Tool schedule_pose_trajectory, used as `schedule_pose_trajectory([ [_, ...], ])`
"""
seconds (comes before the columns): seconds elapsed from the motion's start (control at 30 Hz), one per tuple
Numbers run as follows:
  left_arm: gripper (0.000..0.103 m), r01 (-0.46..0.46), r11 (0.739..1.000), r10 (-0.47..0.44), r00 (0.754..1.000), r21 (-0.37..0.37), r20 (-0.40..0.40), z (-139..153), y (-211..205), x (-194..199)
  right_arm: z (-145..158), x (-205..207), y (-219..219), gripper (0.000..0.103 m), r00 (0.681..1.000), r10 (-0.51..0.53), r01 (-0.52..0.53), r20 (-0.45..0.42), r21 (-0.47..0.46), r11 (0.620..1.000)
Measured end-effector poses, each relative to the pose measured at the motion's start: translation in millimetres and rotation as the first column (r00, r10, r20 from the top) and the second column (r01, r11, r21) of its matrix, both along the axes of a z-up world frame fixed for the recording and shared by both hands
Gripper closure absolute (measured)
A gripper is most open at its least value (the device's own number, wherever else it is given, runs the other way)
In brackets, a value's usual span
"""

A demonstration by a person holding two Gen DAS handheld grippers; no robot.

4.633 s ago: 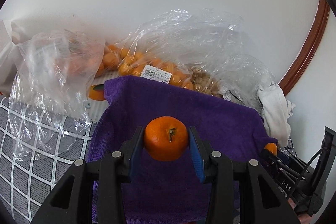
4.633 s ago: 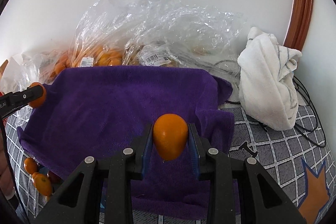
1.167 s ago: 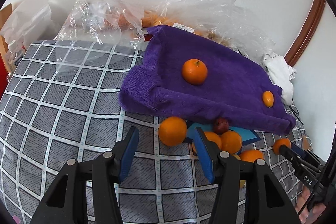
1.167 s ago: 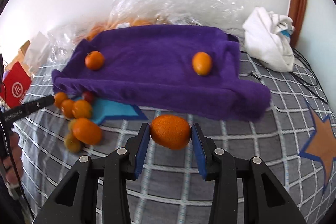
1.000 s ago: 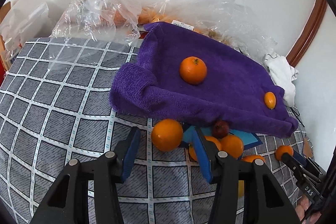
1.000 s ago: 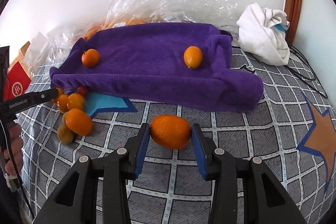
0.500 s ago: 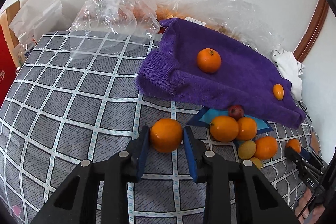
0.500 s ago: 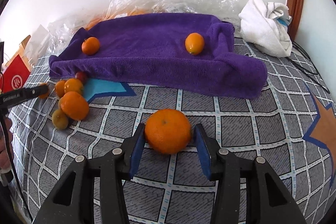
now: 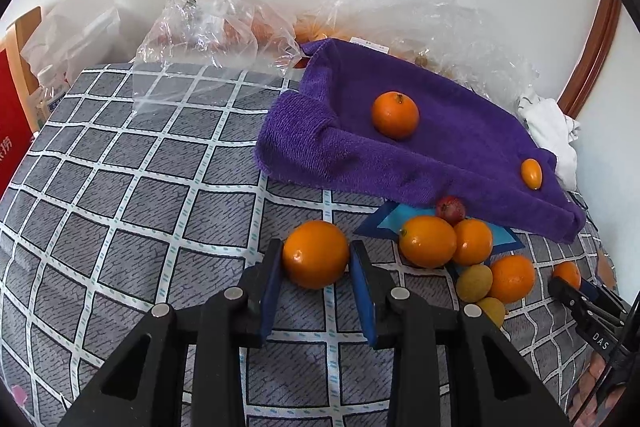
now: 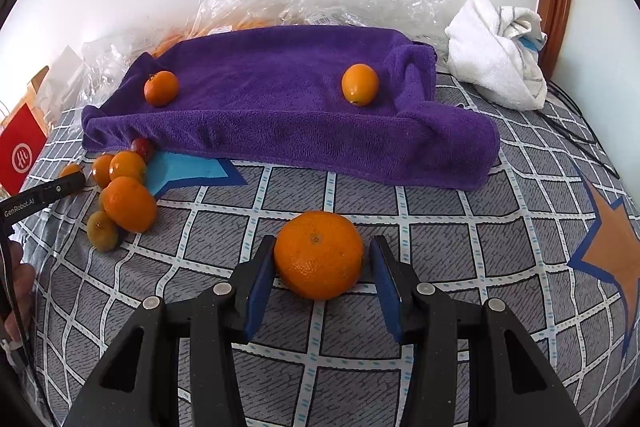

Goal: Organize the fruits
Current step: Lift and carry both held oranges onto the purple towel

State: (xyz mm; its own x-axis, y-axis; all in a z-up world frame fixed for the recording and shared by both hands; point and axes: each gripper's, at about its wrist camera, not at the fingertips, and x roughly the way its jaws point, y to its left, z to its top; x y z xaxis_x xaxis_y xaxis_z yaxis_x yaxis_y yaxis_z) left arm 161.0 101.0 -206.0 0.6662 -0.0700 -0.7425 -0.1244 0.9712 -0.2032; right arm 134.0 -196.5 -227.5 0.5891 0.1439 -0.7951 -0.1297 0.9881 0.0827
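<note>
While both grippers sit low over the checked cloth [image 9: 120, 187], each has 1 fruit between its blue pads, and that is the relation the next move turns on. In the left wrist view, an orange [image 9: 316, 253] lies squarely between the fingers of the left gripper [image 9: 316, 279]; the left pad touches its skin, the right pad looks at or just off it, so I judge the jaws closed on it or nearly so, though I cannot tell how firmly. In the right wrist view, a tangerine [image 10: 319, 254] rests on the cloth within the right gripper [image 10: 320, 279], touching the left pad, with a clear gap to the right pad: those jaws stand apart, not yet clamped. It is round, so no long axis matters; it is already centred and calls only for closing.

Behind lies the purple towel [image 9: 460, 131], holding 2 fruits: a small orange [image 9: 395, 114] toward its left and a kumquat [image 9: 531, 173] near its right edge. Loose fruit [image 9: 460, 247] is heaped just in front of the towel's near edge, between the 2 grippers. Plastic bags [image 9: 216, 23] are against the wall, and a white rag [image 10: 496, 55] is beside the towel's right end.

Judging by this, sorting has barely begun.
</note>
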Motion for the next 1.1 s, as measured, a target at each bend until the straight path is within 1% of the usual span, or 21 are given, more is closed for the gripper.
schedule_pose_trajectory([
  [0.13, 0.072, -0.003, 1.000, 0.003, 1.000, -0.012, 0.002, -0.7, 1.7, -1.3, 0.1, -0.6, -0.6, 0.057, 1.000, 0.002, -0.002, -0.001, 0.003, 1.000],
  [0.23, 0.072, -0.005, 1.000, 0.005, 1.000, 0.009, -0.002, 0.0, -1.6, -1.3, -0.1, -0.6, -0.4, 0.057, 1.000, 0.003, -0.003, -0.002, 0.005, 1.000],
  [0.3, 0.072, -0.006, 1.000, 0.006, 1.000, 0.014, -0.002, 0.3, -2.5, -1.2, -0.1, -0.5, -2.1, 0.057, 1.000, 0.000, 0.000, -0.003, 0.018, 1.000],
  [0.37, 0.072, -0.009, 1.000, 0.009, 1.000, 0.003, 0.003, 0.7, -1.0, -2.0, 0.3, -0.8, -3.7, 0.057, 1.000, -0.001, 0.001, -0.001, 0.033, 0.999],
  [0.43, 0.073, -0.022, 1.000, 0.022, 1.000, -0.013, 0.016, 1.6, 2.0, -5.2, 0.3, -1.3, -6.3, 0.060, 1.000, 0.003, -0.003, 0.001, 0.054, 0.999],
  [0.5, 0.073, -0.027, 0.999, 0.027, 0.999, -0.017, 0.036, 3.6, 3.4, -8.9, 0.6, -2.0, -6.9, 0.061, 1.000, 0.000, -0.001, 0.003, 0.062, 0.998],
  [0.83, 0.073, -0.034, 0.998, 0.040, 0.993, -0.050, 0.114, 13.0, 6.8, -17.7, 3.6, -5.9, -7.3, 0.062, 1.000, -0.017, 0.016, 0.022, 0.068, 0.998],
  [1.1, 0.073, -0.033, 0.999, 0.037, 0.986, -0.029, 0.162, 19.6, 2.5, -24.0, 3.8, -4.7, -15.4, 0.062, 0.999, -0.054, 0.053, 0.006, 0.092, 0.994],
])
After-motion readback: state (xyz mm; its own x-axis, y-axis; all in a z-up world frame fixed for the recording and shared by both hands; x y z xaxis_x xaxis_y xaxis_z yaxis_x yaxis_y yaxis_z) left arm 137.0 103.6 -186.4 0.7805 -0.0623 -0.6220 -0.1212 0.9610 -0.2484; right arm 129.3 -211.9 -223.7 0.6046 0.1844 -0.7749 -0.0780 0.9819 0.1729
